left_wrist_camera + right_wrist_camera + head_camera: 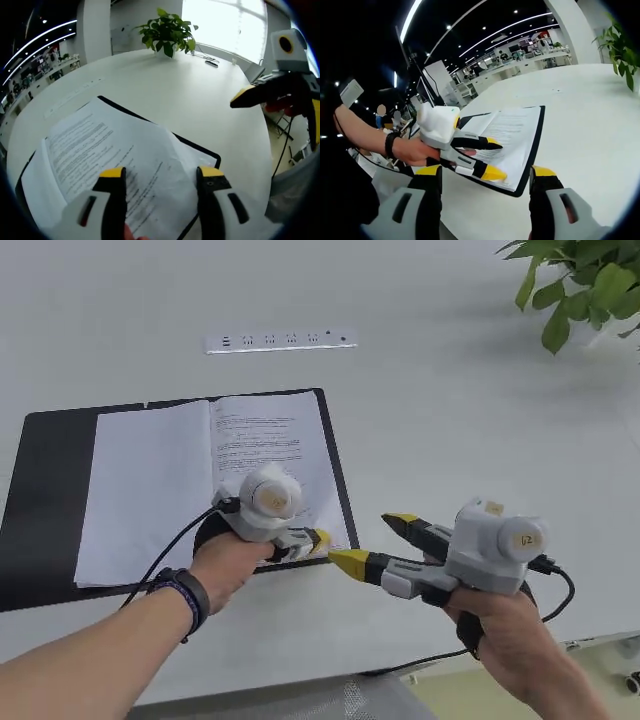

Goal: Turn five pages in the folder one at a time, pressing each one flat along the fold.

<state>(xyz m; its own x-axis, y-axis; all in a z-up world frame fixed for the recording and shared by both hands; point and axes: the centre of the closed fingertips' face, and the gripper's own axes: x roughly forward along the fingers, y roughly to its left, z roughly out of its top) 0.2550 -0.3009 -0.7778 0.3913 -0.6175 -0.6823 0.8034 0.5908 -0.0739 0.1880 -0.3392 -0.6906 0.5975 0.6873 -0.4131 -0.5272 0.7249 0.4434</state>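
Note:
A black folder (45, 490) lies open on the white table, with a blank sheet on its left and a printed page (265, 440) on its right. My left gripper (312, 542) hovers over the lower right corner of that page. In the left gripper view it is open (161, 174), with the printed page (100, 145) between and beyond its jaws. My right gripper (375, 542) is open just right of the folder, off the paper. The right gripper view looks past its own fingertips (486, 172) at the left gripper (480, 157) and the folder's edge (532, 150).
A white power strip (281, 339) lies on the table behind the folder. A potted plant (585, 285) stands at the far right. The table's near edge runs just below both hands. Cables trail from both grippers.

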